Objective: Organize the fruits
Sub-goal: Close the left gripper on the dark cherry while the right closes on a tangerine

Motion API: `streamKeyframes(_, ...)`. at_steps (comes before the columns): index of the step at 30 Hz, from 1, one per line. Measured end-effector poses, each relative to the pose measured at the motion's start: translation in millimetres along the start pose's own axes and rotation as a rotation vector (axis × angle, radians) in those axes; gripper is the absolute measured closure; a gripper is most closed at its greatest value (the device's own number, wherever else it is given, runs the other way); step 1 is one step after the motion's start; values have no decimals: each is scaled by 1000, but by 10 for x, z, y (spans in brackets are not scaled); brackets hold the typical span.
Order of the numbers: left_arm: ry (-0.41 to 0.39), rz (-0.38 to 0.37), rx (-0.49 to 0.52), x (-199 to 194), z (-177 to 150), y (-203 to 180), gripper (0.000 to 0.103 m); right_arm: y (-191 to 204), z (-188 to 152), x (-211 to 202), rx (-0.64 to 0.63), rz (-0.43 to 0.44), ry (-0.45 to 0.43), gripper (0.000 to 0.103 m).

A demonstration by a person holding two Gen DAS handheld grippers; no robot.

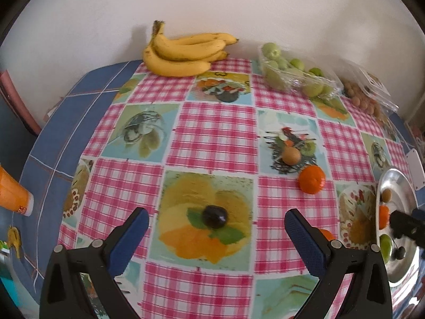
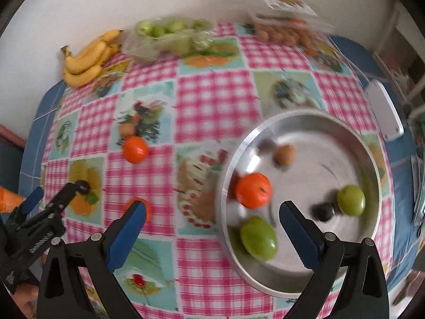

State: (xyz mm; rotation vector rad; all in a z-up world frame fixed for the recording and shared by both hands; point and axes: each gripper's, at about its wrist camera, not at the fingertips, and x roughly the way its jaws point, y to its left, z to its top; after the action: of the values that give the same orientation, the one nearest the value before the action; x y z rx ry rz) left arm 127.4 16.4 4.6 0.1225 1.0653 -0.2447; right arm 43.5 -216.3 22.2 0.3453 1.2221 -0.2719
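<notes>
Steel, shallow and round, the metal dish [image 2: 305, 122] sits on the checked cloth of the worktop [image 2: 212, 101] and serves as the landmark; inside it lie an orange mandarin [image 2: 253, 190] near its left rim, a small brown fruit [image 2: 284, 154] behind that, a green fruit [image 2: 259, 238] at the front, a second green fruit [image 2: 351, 200] towards the right, and a dark cherry-like fruit [image 2: 324, 211] just beside that second green one; the right wrist view is blurred, so finer detail cannot be told. The right tongs [image 2: 212, 212] hang over the dish's front-left rim with their blue pads wide apart, holding nothing. Left of the dish, on the cloth, a loose mandarin [image 1: 312, 183] lies close to a brown kiwi-like fruit [image 1: 291, 155]; another orange fruit [image 1: 326, 234] is partly hidden behind a finger of the left tongs. Further left of the dish, a dark plum [image 1: 215, 216] rests on a printed yellow square, and the left tongs [image 1: 216, 219] stand spread open around it, pads apart from it on both sides. Behind the dish, against the wall, lie a banana bunch [image 1: 183, 53], a clear pack of green fruit [image 1: 294, 73] and a pack of brown nuts [image 1: 364, 98].
</notes>
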Motion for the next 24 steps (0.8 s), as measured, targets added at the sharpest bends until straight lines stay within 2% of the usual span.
streamKeyframes(7,-31,44,-63,-5,31,389,0,393,207,-147,-43,74,-72,0)
streamKeyframes(9,-38,69,-79,0,30,490,0,483,216,-116,-43,80,-69,0)
streamKeyframes(13,-36,70,-127,32,30,642,0,689,168,49,-55,72,-41,0)
streamKeyframes(21,-17,34,-104,160,37,532,0,836,-104,488,-59,54,42,0)
streamKeyframes(24,5,31,-69,248,30,440,0,813,-197,574,-58,19,41,0)
